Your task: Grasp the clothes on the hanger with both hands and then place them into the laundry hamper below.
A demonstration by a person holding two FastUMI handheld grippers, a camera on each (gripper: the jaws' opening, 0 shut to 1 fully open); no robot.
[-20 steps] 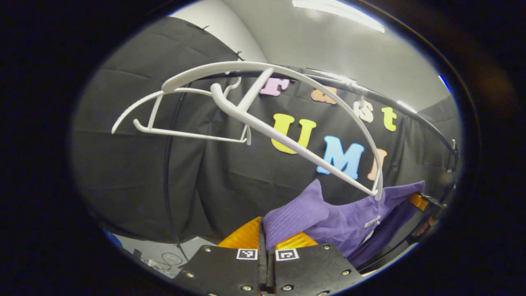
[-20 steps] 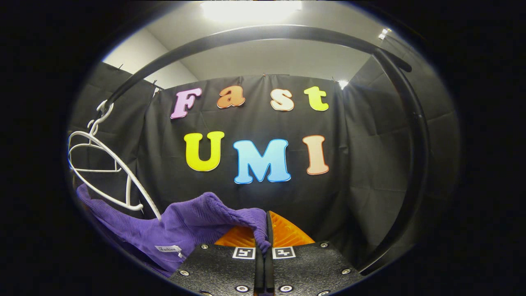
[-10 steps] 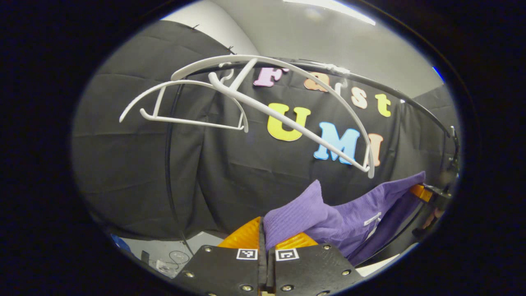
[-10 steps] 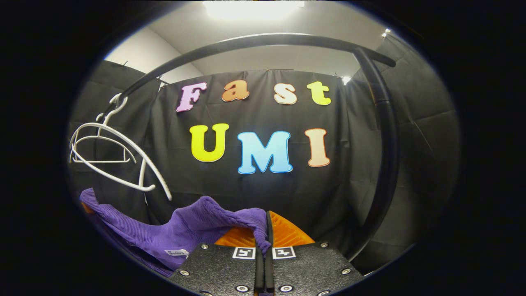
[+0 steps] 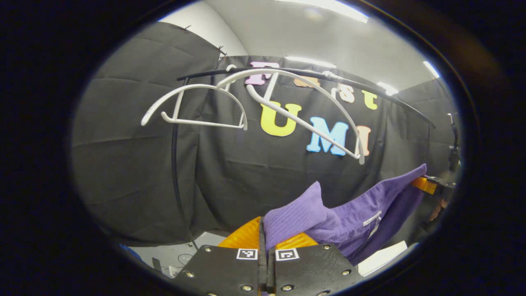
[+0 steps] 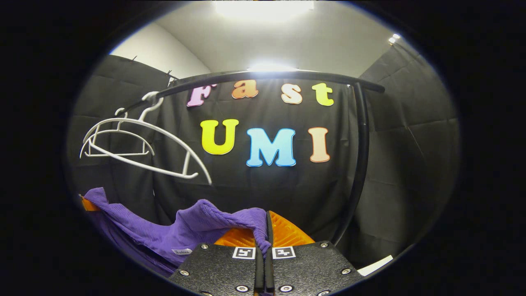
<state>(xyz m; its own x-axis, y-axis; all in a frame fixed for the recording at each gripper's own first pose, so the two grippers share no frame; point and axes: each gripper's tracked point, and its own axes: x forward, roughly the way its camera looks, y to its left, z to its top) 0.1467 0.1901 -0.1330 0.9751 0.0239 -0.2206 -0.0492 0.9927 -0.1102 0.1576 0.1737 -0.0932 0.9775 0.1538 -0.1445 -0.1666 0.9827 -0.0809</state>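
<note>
In the left gripper view, two white hangers (image 5: pixel 197 105) hung bare from the black rail (image 5: pixel 370 88), the nearer hanger (image 5: pixel 304 119) tilted down to the right. Below them the left gripper (image 5: pixel 265 238) was pressed together on a bunched corner of the purple garment (image 5: pixel 353 213), cloth caught between both fingers. The garment stretched away to the right, clear of the hangers, a small white label on it too small to make out. At the far right edge the other gripper (image 5: pixel 427 187) met the cloth's opposite corner, with part of a hand (image 5: pixel 436 209) below it, cut off and blurred.

In the right gripper view, the hangers (image 6: pixel 139 146) sat at the left under the rail (image 6: pixel 271 76), whose upright post (image 6: pixel 359 164) dropped on the right. The garment (image 6: pixel 172 234) ran from the left edge, where its far corner was cut off, to the right gripper (image 6: pixel 265 238), closed with a fold of cloth pinched between its fingers. The hamper could not be seen; a pale flat edge (image 6: pixel 376 265) at lower right was unclear.
</note>
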